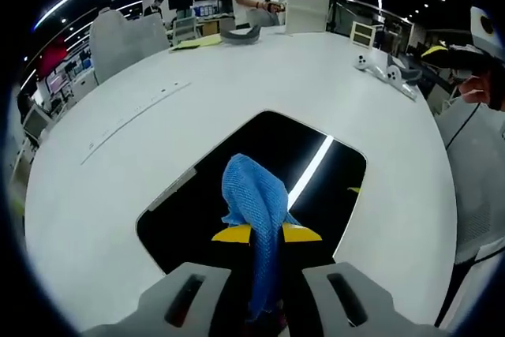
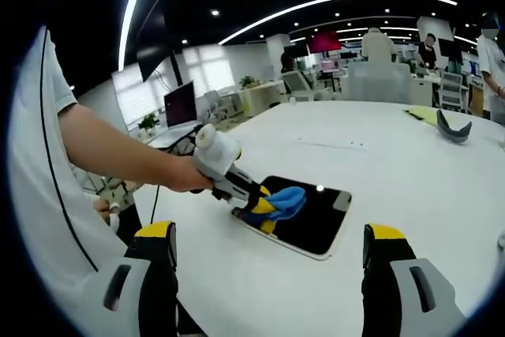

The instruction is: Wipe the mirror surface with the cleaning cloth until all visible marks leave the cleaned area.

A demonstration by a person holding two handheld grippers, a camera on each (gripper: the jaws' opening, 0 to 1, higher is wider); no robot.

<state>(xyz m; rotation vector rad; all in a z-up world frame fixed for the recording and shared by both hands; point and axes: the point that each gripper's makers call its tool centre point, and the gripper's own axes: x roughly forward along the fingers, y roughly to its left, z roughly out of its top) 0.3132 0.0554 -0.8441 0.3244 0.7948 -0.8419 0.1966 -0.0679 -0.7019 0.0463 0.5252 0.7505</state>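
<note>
Gripping cloth: the left gripper [image 1: 267, 234] has its yellow-tipped jaws clamped on the blue cloth [image 1: 254, 195], which bunches up ahead of the tips and trails back between the grey jaw bodies toward 6 o'clock.
Cloth handling: soft, light and floppy, I judge; it will fold and slide rather than push, so it wants to be pinched in a thick fold near its middle, as it is now, with a loose pad left forward to press flat on the glass.
Mirror place: the mirror [image 1: 189, 211] lies flat on the white surface [image 1: 237, 84], a dark rounded rectangle directly beneath the left gripper's jaws; in the right gripper view the mirror [image 2: 316, 222] sits just past centre toward 5 o'clock, with the cloth [image 2: 282, 201] over its 9 o'clock end.
Mirror handling: stiff, smooth and probably fragile and slippery on the surface; light pressure seems wise, and the free gripper could steady an edge.
Right gripper: the right gripper [image 2: 268, 262] has its jaws wide apart, holding nothing, hovering well short of the mirror.
Hard to make out: any marks on the glass, since the mirror shows mostly dark ceiling and one bright light strip; whether the cloth actually touches the glass I cannot tell.
Cut off: the mirror's near edge, behind the jaws in the left gripper view.
</note>
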